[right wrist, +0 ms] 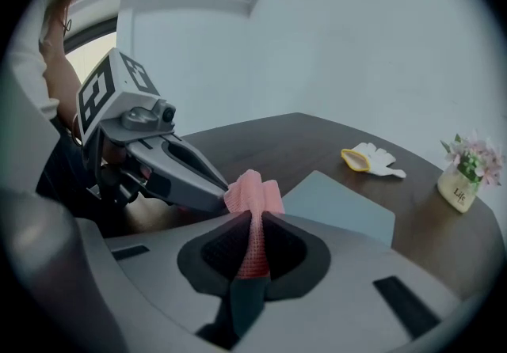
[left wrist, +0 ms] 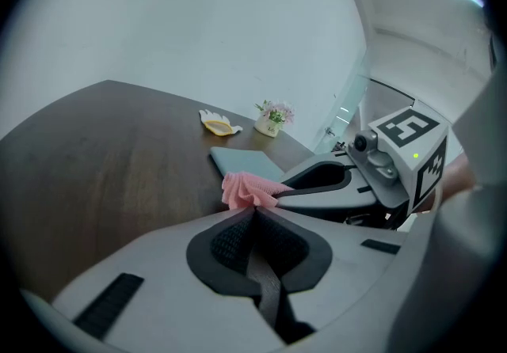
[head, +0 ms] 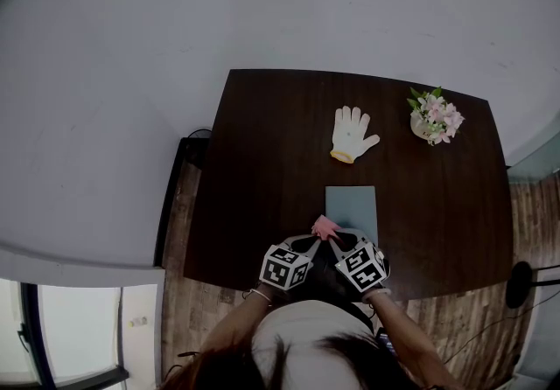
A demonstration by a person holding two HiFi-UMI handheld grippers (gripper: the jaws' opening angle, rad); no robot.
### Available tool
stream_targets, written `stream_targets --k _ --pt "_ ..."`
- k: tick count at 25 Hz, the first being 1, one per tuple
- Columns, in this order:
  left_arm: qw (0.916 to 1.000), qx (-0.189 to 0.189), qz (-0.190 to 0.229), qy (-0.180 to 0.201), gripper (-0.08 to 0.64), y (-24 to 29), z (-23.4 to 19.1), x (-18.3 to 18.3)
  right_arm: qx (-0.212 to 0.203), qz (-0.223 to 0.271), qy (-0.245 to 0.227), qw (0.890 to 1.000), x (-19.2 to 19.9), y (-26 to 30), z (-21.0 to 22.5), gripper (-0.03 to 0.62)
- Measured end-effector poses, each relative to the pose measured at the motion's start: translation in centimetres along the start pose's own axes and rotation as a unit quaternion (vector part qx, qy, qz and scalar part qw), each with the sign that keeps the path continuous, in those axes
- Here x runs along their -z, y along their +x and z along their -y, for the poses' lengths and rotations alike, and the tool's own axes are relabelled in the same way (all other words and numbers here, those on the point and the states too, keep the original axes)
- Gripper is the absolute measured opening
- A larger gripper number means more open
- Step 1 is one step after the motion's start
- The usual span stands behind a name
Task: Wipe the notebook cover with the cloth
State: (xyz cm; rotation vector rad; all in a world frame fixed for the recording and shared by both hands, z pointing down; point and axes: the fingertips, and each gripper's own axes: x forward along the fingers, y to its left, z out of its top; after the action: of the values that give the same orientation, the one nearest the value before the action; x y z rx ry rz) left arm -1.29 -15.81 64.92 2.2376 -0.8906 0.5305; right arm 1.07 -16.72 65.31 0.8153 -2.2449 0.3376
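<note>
Starting with the dark counter (head: pixel 262 161), mostly bare. Flat near its front edge, a grey-blue notebook (head: pixel 351 209); probably stiff and smooth-covered, apt to slide under a wipe unless steadied. Farther back, well apart, a white glove (head: pixel 352 135). At the back right, a small pot (head: pixel 422 128) holding pink flowers (head: pixel 437 108). By the notebook's near left corner, a bunched pink cloth (right wrist: pixel 252 193). Looks thin, soft and limp; best taken by a gathered fold with plenty left hanging. Right hand-held gripper (right wrist: pixel 252 221) clamped on it, with pink mesh down between the jaws. Left hand-held gripper (left wrist: pixel 253 210) closed, tip touching the cloth; possibly nipping an edge, hard to tell.
</note>
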Motion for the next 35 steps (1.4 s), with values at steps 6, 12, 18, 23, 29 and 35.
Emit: stream_targets --k 6,12,18,23,29,35 --pt "0.9999 -0.006 0.000 -0.009 0.019 -0.7 0.2 0.9 -0.009 -0.017 -0.014 1.000 1.1 0.8 -0.7 0.041" --pt "0.9999 -0.007 0.004 -0.011 0.020 -1.1 0.8 1.3 0.004 -0.026 -0.010 1.000 2.0 0.1 0.0 0.041" --pt "0.9999 -0.006 0.001 -0.009 0.020 -1.2 1.2 1.9 0.034 -0.029 0.013 0.999 3.9 -1.6 2.1 0.041" --pt "1.0000 -0.005 0.000 -0.008 0.019 -1.4 1.7 2.2 0.060 -0.032 0.030 0.997 5.5 -3.2 3.7 0.041" --pt "1.0000 -0.004 -0.001 -0.006 0.020 -1.4 2.2 2.6 0.092 -0.038 0.053 0.994 7.4 -5.0 5.5 0.041" --pt "1.0000 -0.003 -0.001 -0.008 0.020 -1.7 2.5 3.1 0.133 -0.040 0.079 0.987 9.4 -6.8 7.5 0.041"
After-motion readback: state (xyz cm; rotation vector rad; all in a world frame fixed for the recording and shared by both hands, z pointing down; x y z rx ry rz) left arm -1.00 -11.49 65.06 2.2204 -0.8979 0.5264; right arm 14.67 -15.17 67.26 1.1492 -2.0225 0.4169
